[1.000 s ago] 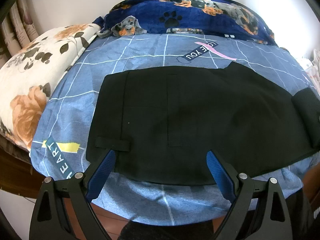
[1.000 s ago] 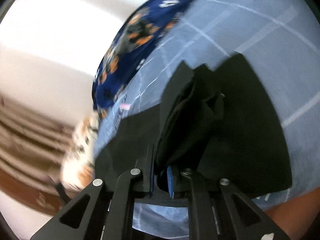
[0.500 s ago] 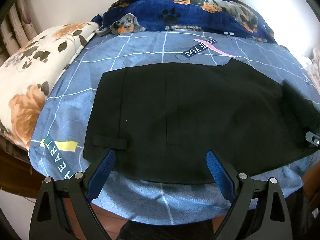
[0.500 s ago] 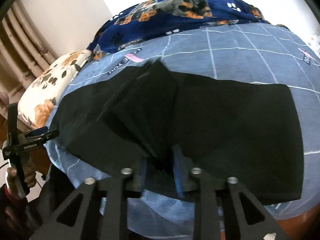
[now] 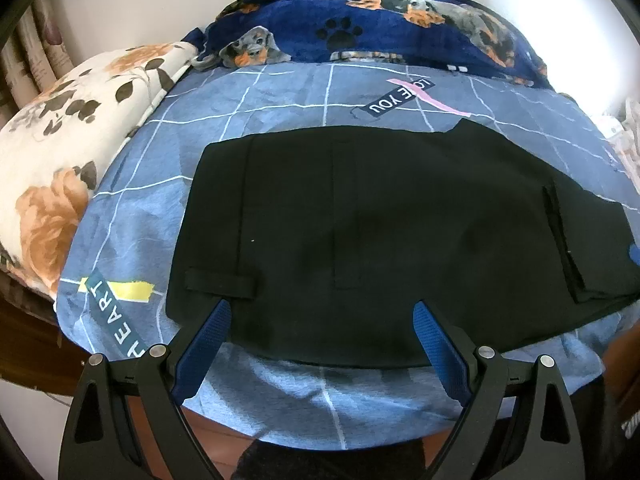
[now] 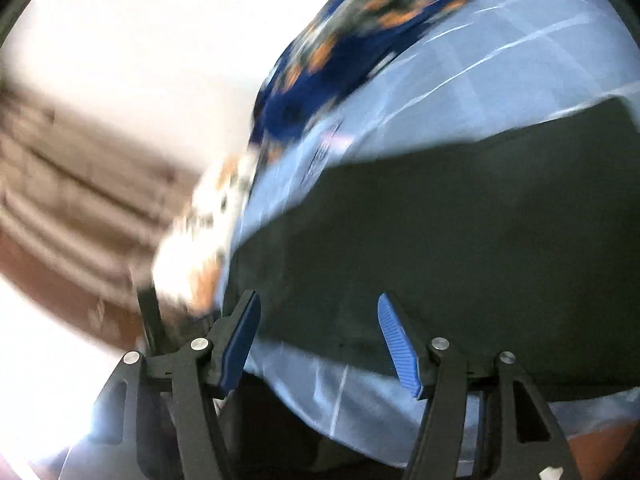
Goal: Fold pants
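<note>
Black pants point(image 5: 380, 232) lie flat across the blue checked bedsheet point(image 5: 280, 100), with a folded-over end point(image 5: 588, 248) resting on their right side. My left gripper point(image 5: 322, 312) hovers open over the pants' near edge, nothing between its blue pads. In the blurred right wrist view the pants point(image 6: 460, 240) fill the lower right. My right gripper point(image 6: 318, 306) is over their near edge, its jaws opening with no cloth pinched between the pads.
A floral pillow point(image 5: 68, 152) lies at the left and a dark blue dog-print blanket point(image 5: 380, 28) at the head of the bed. Brown floor point(image 5: 224, 436) shows below the sheet's near edge. Curtains point(image 6: 72, 200) blur past at the left.
The right gripper let go of the pants' end and its jaws spread. That end now lies folded flat on the pants' right side. The left gripper stayed put.
</note>
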A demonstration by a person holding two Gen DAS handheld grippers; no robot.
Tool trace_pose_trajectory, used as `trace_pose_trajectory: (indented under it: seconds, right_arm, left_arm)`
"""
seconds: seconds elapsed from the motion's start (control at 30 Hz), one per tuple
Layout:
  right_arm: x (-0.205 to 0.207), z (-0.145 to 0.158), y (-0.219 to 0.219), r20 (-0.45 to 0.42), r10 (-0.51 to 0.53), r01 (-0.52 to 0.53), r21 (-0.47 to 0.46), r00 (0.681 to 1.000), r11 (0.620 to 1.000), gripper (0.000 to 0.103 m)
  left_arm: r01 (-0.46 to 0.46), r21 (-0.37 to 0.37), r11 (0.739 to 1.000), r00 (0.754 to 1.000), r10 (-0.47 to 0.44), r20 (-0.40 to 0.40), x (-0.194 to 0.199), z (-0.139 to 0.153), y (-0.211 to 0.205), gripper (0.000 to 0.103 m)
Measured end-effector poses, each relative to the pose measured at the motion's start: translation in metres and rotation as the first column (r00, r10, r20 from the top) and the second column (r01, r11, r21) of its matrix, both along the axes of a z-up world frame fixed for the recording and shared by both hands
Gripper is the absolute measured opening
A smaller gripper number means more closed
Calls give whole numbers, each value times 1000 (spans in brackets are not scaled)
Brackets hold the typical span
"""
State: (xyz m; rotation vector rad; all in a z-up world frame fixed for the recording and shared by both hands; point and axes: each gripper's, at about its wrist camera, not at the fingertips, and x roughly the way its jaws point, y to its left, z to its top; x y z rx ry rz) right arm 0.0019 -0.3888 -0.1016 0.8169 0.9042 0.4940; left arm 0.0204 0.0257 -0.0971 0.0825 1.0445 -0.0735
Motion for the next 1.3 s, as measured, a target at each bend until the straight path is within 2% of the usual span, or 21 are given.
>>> trace_pose_trajectory:
  seconds: [0.07, 0.13, 0.23, 0.37, 0.53, 0.67, 0.77, 0.83, 0.87, 0.93, 0.97, 1.07, 1.1, 1.17, 1.3]
  right_arm:
    - [-5, -2, -32, -16, -116, 117, 16, 993, 993, 60]
    - [-10, -3, -58, -30, -197, 198, 25, 980, 980, 50]
    - [-21, -4, -97, -47, -321, 323, 29, 946, 946, 44]
    - [-33, -14, -132, -83, -405, 411, 79, 910, 908, 41]
    - [-34, -28, -146, -126, -410, 425, 124, 903, 897, 41]
    - [-32, -24, -141, -92, -398, 408, 152, 913, 900, 41]
    - [-24, -31, -129, -118, -352, 365, 122, 929, 923, 41]
    - [-21, -42, -125, -176, -331, 345, 54, 927, 937, 40]
    - [-22, -46, -125, -190, -334, 345, 25, 923, 938, 35]
    - [-22, -51, -131, -211, -346, 349, -23, 914, 937, 11]
    - [-23, -53, -135, -224, -354, 354, -43, 908, 934, 8]
    - [-29, -57, -142, -240, -370, 380, -7, 897, 925, 9]
    - [-29, -56, -143, -239, -373, 383, -6, 896, 924, 14]
    - [-28, -43, -145, -202, -391, 398, -5, 898, 917, 17]
    - [-7, -19, -143, -117, -366, 367, -17, 923, 930, 24]
  left_arm:
    - [5, -4, 1000, 1000, -5, 9, -1, 2, 0, 92]
    - [10, -10, 1000, 1000, -10, 21, -2, 5, 0, 92]
    - [14, -33, 999, 999, -13, 29, -2, 8, 0, 92]
    - [12, -59, 998, 1000, -11, 8, -1, 5, 1, 92]
    - [5, -70, 998, 1000, -7, -19, 0, 0, 0, 92]
    - [5, -71, 997, 1000, -7, -22, 0, -1, 0, 92]
    - [9, -70, 998, 1000, -11, -29, 0, -2, 0, 92]
    - [10, -68, 998, 999, -12, -30, 0, -2, 0, 92]
    - [10, -69, 998, 999, -12, -30, 0, -2, 0, 92]
    - [8, -70, 997, 999, -11, -32, 0, -3, 0, 92]
    - [9, -69, 998, 999, -11, -33, 0, -3, 0, 92]
    - [9, -69, 998, 999, -12, -40, 1, -4, -1, 92]
    - [9, -67, 998, 999, -11, -38, 0, -4, -1, 92]
    - [9, -67, 998, 999, -11, -34, 1, -4, 0, 92]
    - [6, -83, 997, 1000, -8, -14, 1, -2, 3, 92]
